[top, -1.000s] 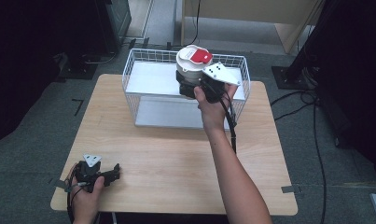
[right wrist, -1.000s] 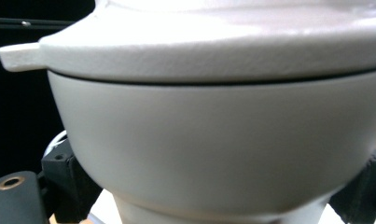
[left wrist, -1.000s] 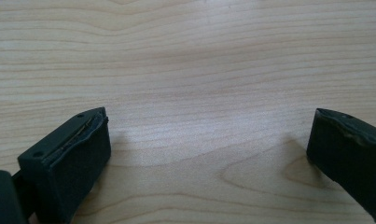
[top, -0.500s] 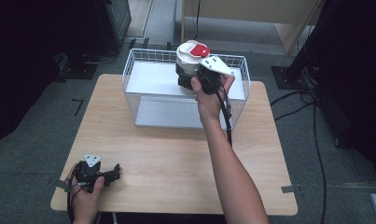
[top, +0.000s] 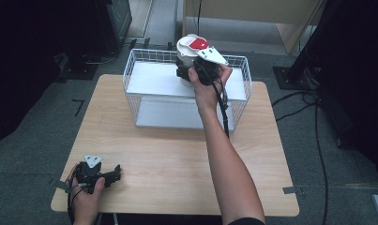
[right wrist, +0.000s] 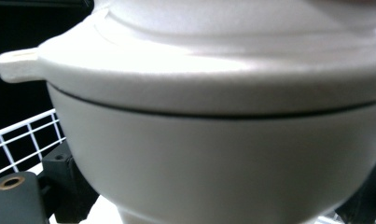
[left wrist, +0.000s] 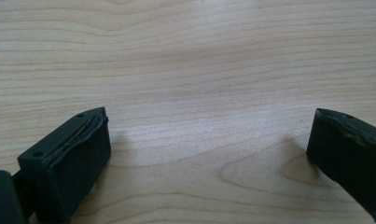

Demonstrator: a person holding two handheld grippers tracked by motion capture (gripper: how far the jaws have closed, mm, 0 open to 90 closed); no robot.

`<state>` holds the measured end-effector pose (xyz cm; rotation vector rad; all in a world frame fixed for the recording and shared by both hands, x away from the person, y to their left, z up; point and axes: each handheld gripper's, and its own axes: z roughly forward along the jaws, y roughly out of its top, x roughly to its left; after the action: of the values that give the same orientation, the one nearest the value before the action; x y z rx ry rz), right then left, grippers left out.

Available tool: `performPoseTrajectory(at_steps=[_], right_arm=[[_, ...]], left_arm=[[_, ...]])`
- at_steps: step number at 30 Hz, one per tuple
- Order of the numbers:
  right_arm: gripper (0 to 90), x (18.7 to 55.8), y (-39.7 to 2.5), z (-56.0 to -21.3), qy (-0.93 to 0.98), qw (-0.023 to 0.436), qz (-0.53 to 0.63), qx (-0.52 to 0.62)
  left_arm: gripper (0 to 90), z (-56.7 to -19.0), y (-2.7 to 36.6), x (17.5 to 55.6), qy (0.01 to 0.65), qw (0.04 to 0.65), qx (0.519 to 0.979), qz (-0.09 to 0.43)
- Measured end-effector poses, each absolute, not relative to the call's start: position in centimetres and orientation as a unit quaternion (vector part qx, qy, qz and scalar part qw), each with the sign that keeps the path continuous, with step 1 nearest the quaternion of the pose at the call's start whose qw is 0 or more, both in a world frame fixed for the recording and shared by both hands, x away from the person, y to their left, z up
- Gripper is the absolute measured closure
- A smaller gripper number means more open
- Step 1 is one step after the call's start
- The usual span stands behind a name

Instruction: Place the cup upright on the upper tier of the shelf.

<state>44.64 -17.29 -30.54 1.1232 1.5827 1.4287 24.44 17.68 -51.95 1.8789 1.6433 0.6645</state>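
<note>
A white lidded cup (top: 189, 51) with a red label on its lid is held up over the back of the white wire basket (top: 135, 70). My right gripper (top: 192, 75) is shut on the cup's lower body, its grey plate on top. In the right gripper view the cup (right wrist: 223, 140) fills the frame from close up, with its lid rim and a small tab at the left, and a jaw on each side. My left gripper (top: 115, 172) rests on the table's front left corner, open. Between its jaws in the left gripper view lies bare wood (left wrist: 209, 135).
The wooden table (top: 177, 164) is bare in front of the basket. The basket has a white shelf (top: 154, 79) and a white floor (top: 168, 112) inside. A black cable (top: 224, 112) trails from the right gripper over the basket's front. Dark stands and cables sit on the floor around.
My right gripper has carried the cup higher and farther back over the basket. The left gripper has not moved.
</note>
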Motion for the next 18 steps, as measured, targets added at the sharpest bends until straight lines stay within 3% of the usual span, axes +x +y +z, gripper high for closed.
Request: performPoseTrajectory(at_steps=[18], right_arm=[[6.3,44.64,-17.11,-31.02,0.593,0.361,0.559,0.453]], left_arm=[[0.0,-51.95,17.68,24.44,0.610,0.276,0.701,0.247]])
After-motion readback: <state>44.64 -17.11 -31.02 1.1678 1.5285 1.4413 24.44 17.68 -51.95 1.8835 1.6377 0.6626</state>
